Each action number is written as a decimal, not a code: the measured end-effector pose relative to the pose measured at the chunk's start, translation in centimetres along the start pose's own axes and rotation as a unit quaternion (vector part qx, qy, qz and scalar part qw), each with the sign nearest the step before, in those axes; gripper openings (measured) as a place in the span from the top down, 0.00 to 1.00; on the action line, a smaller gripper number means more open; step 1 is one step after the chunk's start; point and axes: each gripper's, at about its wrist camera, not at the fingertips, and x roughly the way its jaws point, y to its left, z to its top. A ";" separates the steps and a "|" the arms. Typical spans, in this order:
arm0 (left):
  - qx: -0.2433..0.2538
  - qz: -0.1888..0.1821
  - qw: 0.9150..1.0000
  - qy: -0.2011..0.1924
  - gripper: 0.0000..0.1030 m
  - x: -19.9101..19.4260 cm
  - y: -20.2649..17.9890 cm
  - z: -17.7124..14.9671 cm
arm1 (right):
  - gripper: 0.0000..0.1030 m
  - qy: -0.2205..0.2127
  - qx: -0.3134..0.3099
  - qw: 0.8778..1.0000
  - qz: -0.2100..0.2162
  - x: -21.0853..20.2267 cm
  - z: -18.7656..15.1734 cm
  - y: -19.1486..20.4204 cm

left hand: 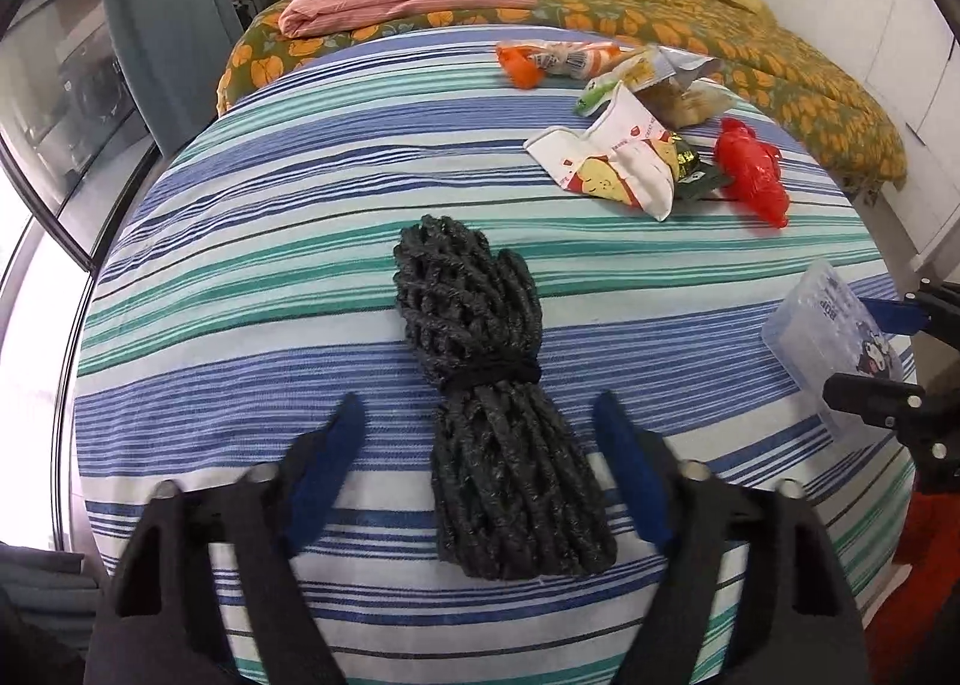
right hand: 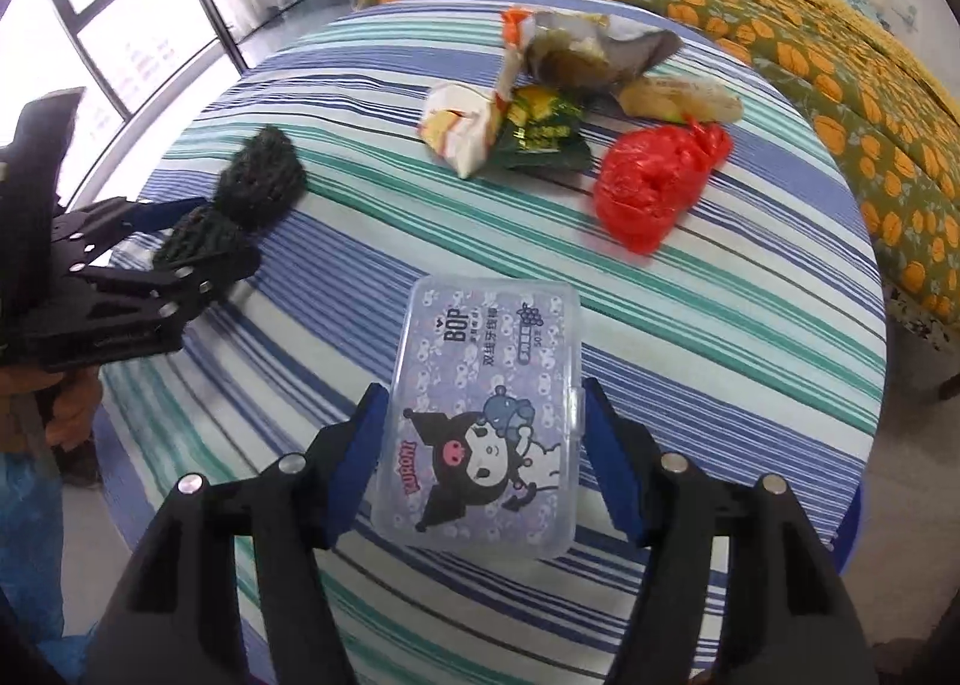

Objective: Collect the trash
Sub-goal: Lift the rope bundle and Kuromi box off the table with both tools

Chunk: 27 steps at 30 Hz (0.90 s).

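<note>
Two tongs straddle non-trash: the left tongs (left hand: 474,469) stand spread around a rope bundle (left hand: 486,385), while the right tongs (right hand: 480,445) pinch a floss box (right hand: 480,415). The wrappers (right hand: 540,102) lie farther back on the striped surface (right hand: 750,325); release first, then reach there.

In the left wrist view the plastic box (left hand: 831,349) near the striped cloth's (left hand: 300,193) right edge is partly covered by the right gripper (left hand: 885,352), and its print is too small to read. In the right wrist view the left gripper (right hand: 198,232) hides the near end of the black rope bundle (right hand: 255,187). The crumpled wrappers (right hand: 498,132) overlap, so their count stays unclear.
</note>
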 end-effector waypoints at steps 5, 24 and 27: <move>-0.003 -0.001 1.000 0.000 0.64 -0.4 0.0 -0.8 | 0.39 -0.027 -0.004 1.000 0.016 -1.3 -0.4 0.7; 0.019 -0.087 0.995 -0.036 0.67 -4.8 -7.7 -0.7 | 0.39 -0.095 0.076 0.989 0.087 -5.4 -3.2 -4.7; 0.032 -0.102 0.994 -0.035 0.67 -4.8 -9.8 -0.3 | 0.39 -0.101 0.092 0.987 0.088 -6.2 -4.2 -6.3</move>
